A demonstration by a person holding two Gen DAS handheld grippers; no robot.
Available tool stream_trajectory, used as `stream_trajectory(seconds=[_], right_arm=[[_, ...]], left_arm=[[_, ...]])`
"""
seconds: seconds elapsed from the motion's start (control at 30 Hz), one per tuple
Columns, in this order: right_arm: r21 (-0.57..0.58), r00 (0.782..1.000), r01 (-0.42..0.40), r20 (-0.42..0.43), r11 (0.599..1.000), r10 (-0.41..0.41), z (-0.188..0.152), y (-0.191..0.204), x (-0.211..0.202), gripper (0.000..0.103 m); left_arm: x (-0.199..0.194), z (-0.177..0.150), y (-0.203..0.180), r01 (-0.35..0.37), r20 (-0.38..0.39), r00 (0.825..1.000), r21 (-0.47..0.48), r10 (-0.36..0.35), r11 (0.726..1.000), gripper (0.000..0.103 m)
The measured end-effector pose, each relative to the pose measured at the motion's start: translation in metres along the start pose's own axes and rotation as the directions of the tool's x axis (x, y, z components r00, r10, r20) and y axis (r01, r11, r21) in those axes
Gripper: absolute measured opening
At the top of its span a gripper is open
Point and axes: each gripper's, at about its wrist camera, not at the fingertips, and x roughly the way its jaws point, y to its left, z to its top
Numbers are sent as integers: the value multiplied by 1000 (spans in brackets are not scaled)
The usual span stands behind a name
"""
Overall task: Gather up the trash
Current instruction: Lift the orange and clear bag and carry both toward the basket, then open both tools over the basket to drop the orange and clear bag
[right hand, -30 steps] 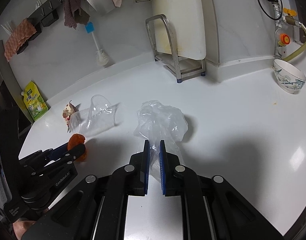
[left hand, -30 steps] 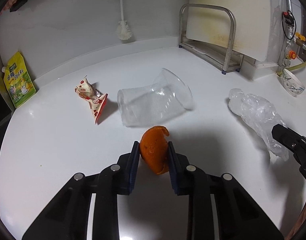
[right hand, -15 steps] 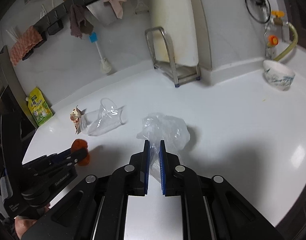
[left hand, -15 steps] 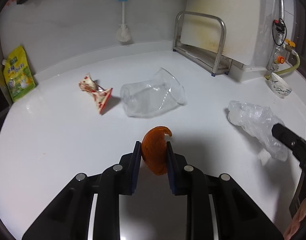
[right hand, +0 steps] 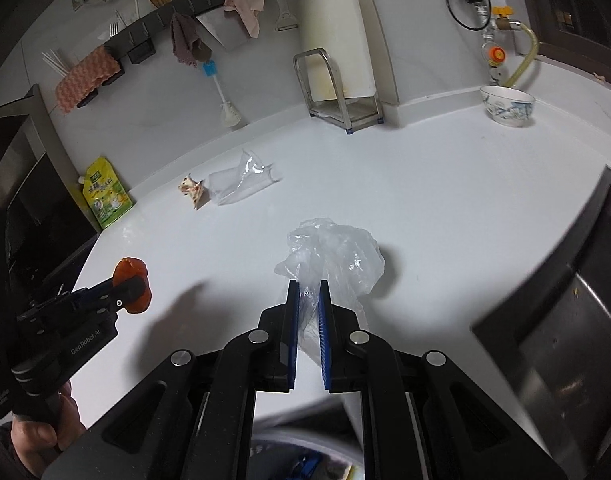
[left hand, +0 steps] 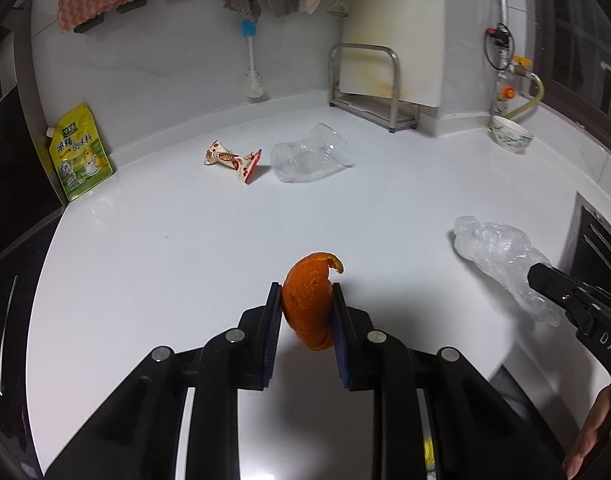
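My left gripper is shut on an orange peel and holds it above the white counter; the peel also shows in the right wrist view. My right gripper is shut on a crumpled clear plastic bag and holds it off the counter; the bag also shows at the right of the left wrist view. A clear plastic cup lies on its side at the back, with a red-and-white wrapper beside it to the left.
A yellow-green pouch leans on the back wall at the left. A metal rack with a board and a patterned bowl stand at the back right. A dark appliance borders the counter on the right.
Both grippers have lifted and pulled back from the counter, carrying the peel and the bag. The cup and wrapper now look farther away.
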Motion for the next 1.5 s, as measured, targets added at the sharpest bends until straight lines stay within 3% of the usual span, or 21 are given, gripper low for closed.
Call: stream_trajectory(seconds=[0.47,0.87,1.5], right_arm=[[42,999,17,30,999,-18,-99,22,-86,8],[54,997,68,-37,996,-66,-160,30,-112,7],[55,991,91,-106,994,-85,-189,26,-103,7]], left_arm=[[-72,-71,-26,113,28,993,82,-116,990,24],[-92,-123,-41,173,-5,985,132,-174,976,24],[-87,-147,-37,182,-84,981,115,-173,977,28]])
